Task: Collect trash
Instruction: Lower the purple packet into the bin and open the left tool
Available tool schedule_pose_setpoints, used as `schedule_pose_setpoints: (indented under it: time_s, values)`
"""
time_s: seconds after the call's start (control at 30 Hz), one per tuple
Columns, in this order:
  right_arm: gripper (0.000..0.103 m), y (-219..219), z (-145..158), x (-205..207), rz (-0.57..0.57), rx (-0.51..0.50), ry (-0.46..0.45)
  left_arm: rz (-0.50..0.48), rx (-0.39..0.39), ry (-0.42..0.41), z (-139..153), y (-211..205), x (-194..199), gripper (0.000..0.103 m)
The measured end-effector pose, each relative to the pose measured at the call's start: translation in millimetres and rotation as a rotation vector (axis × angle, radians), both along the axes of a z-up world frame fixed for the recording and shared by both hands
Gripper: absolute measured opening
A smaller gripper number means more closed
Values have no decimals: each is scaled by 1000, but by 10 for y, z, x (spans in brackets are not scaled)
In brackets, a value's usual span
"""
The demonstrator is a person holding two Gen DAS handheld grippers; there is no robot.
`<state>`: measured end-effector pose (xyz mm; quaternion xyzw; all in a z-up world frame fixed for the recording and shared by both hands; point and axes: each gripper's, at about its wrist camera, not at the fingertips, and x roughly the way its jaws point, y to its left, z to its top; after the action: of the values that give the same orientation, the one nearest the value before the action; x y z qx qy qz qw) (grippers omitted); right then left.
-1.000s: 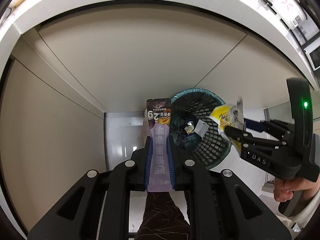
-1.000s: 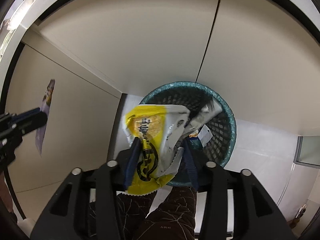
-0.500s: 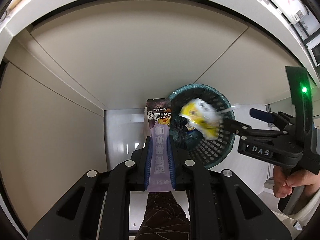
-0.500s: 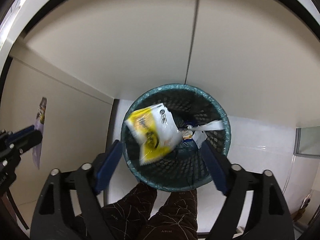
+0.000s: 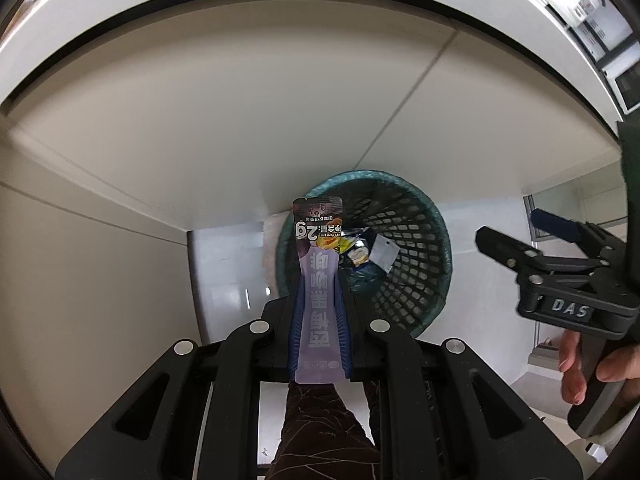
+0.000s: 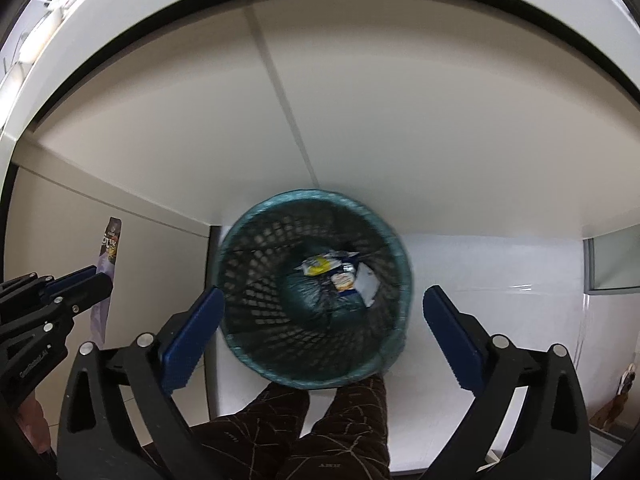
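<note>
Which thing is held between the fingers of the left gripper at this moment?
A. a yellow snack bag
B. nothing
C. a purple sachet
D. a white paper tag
C: the left gripper is shut on the purple sachet, while the yellow bag lies in the bin.

cream cabinet panels (image 6: 400,100) w/ seam | white floor (image 6: 480,280) | person's dk patterned trousers (image 6: 340,432)

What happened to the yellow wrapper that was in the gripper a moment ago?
The right gripper has just been opening its fingers and let go of the yellow wrapper, which fell into the green basket and now lies at the bottom. Nothing is between those fingers. The left gripper stayed shut on the purple packet, beside the basket.
</note>
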<state>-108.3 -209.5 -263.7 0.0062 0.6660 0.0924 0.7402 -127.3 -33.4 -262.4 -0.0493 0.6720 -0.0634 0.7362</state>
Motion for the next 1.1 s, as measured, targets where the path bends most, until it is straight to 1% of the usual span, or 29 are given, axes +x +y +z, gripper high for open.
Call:
schedule_pose_setpoints:
  time_s: [0.13,0.27,0.47,0.6,0.73,0.83,1.1]
  values:
    - [95,-261,64,23,-39,-14,-15,-6,-10,10,-42,-121,22,15]
    - [95,-486,182,56,-62,-18,-40,-2,-13,38,-128,-278,38,14]
    - [95,-775,385,146,-72,-40,-75,-1,-23,65,-260,-541,66,15]
    - [95,-942,484,175,-79,-33,-96,0,-27,74,-358,-702,76,15]
    - [95,-1073,482,231,-63,-36,-97,-6,-24,86,-450,-867,66,15]
    - [95,-1162,486,269,-60,-34,-93,-8,-14,103,-578,-1004,57,15]
    - [95,-1287,404,332,-33,-35,-87,2,0,119,-733,-1094,16,20]
